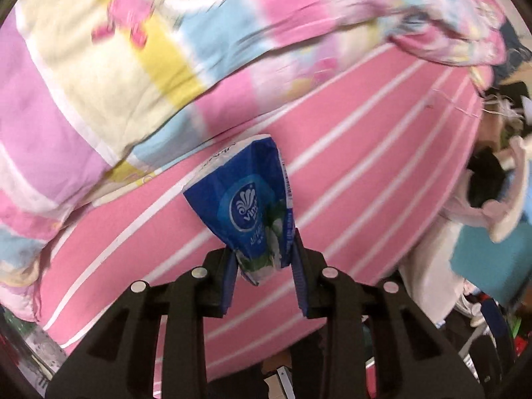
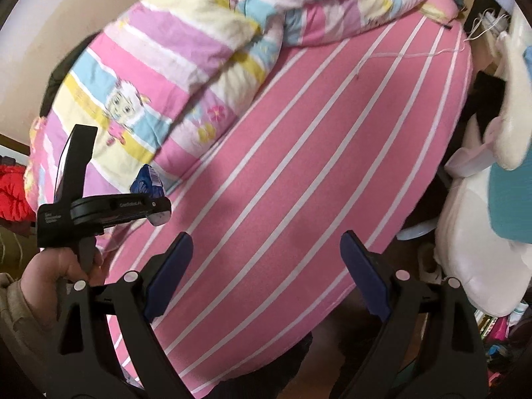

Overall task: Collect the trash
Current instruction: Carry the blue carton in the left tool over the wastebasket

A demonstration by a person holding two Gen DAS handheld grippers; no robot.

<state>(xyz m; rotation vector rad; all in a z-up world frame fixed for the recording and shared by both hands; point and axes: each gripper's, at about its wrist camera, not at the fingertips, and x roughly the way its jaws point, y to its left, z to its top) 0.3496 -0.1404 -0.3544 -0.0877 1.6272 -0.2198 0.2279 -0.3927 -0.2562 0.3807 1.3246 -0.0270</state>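
Though crumpled, carton (image 1: 247, 199) in left gripper (image 1: 264, 259).

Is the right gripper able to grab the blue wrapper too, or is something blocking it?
Probably not easily. The blue wrapper is already pinched in the left gripper, lifted off the pink striped sheet. The right gripper is open and empty, but the left gripper's body covers most of the wrapper.

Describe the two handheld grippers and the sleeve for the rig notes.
Left gripper: black plastic frame, dark blue pads, round silver pin heads; seen from the right wrist view, small white lettering on its body. Right gripper: same black frame, blue pads, silver pins. Beige sleeve on the left arm. No cables visible.
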